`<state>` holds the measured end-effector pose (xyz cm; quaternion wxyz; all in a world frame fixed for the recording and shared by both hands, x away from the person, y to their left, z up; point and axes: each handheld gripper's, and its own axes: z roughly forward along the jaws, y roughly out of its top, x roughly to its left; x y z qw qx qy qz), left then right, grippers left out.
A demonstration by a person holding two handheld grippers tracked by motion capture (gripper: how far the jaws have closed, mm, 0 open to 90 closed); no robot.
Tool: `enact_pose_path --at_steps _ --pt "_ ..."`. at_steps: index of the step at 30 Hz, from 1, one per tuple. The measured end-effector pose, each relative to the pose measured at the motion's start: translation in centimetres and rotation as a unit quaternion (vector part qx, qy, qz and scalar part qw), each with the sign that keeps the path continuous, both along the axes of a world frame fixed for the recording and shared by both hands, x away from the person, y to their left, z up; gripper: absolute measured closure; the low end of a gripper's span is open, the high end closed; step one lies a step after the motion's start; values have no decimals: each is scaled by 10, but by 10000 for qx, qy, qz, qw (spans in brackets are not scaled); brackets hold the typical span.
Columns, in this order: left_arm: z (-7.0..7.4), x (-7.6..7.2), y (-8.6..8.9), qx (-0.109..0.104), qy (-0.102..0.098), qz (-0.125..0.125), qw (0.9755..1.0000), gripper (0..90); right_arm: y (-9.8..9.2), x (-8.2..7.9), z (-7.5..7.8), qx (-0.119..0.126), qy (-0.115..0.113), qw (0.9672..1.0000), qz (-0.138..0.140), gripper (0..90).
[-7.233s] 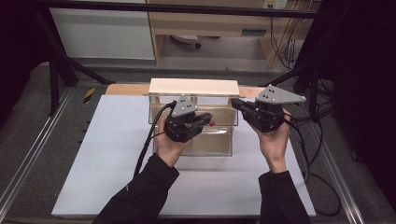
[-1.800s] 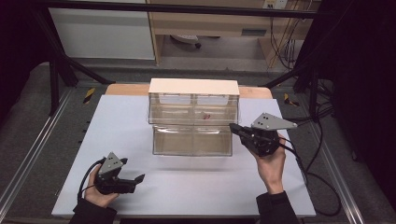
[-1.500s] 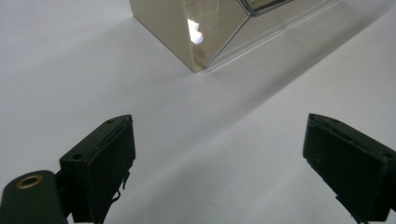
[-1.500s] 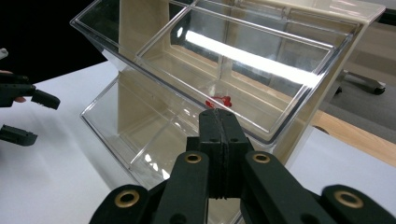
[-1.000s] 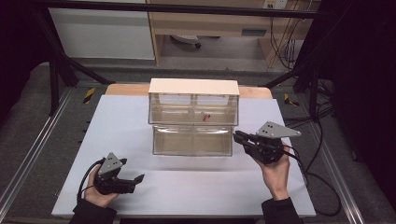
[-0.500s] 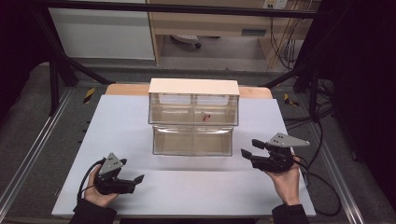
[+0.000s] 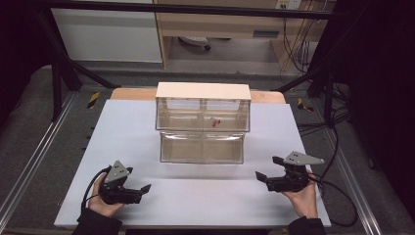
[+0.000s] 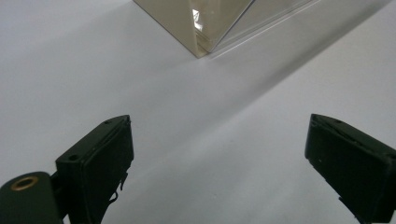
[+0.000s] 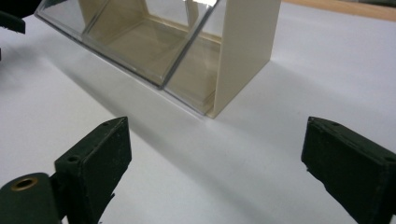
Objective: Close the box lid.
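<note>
Three cameras, one counter (image 7: 122, 132).
From overhead we look forward and down across the whole surface; riding low on each tool, we face the clear drawer cabinet (image 7: 203, 122) close up, a corner (image 8: 201, 46) from the left, the open front (image 9: 154, 46) from the right.

- Left hand-held gripper (image 7: 139, 191): black body, grey three-cornered plate on top, a black cable looping from its rear.
- Right hand-held gripper (image 7: 268, 170): the same build (plate paler in the light), with a black cable trailing away.
- Jaws: blocky, matte black, a brass-ringed hole at one base.
- Sleeves (image 7: 98, 226): dark.
</note>
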<state>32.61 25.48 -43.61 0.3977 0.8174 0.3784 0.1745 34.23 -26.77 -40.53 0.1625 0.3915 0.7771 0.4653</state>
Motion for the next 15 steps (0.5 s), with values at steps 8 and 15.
enact_pose_path --at_steps 8,15 --pt "-1 0 0 24 11 -37 10000 70 -5 -3 -22 -123 252 9996 99 23" --pt "-2 0 0 25 28 -70 10000 70 -13 -7 -33 -22 299 9995 82 10"
